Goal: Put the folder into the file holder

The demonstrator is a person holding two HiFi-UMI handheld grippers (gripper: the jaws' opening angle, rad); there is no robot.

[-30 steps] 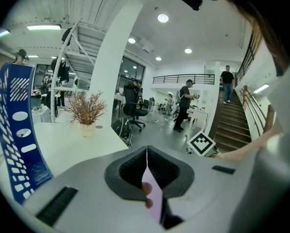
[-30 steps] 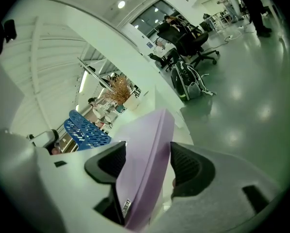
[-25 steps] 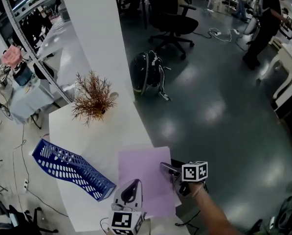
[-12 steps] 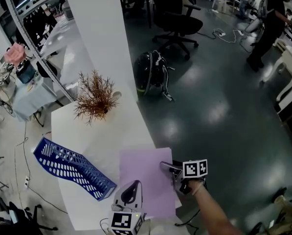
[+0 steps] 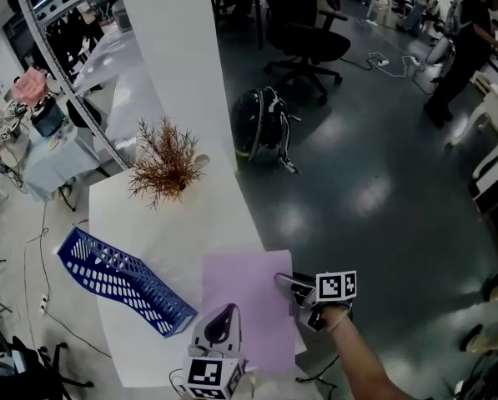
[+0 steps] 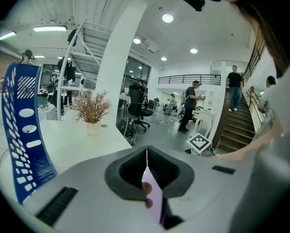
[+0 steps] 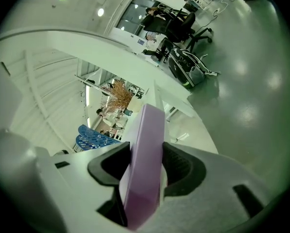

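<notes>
The purple folder (image 5: 247,307) lies flat at the near right corner of the white table (image 5: 157,223). To its left, the blue perforated file holder (image 5: 119,282) lies on its side. My left gripper (image 5: 221,330) is at the folder's near left edge, and in the left gripper view its jaws are shut on the thin folder (image 6: 153,194). At the folder's right edge, by the table edge, my right gripper (image 5: 289,287) has its jaws closing with the folder (image 7: 145,154) between them. They still stand wide around it.
A dried plant in a pot (image 5: 165,167) stands at the table's far end beside a white pillar (image 5: 178,65). On the dark floor to the right are a backpack (image 5: 261,123) and an office chair (image 5: 303,36). A person (image 5: 465,40) stands far off.
The head view has drifted slightly. The folder, the file holder and both grippers stay where they were.
</notes>
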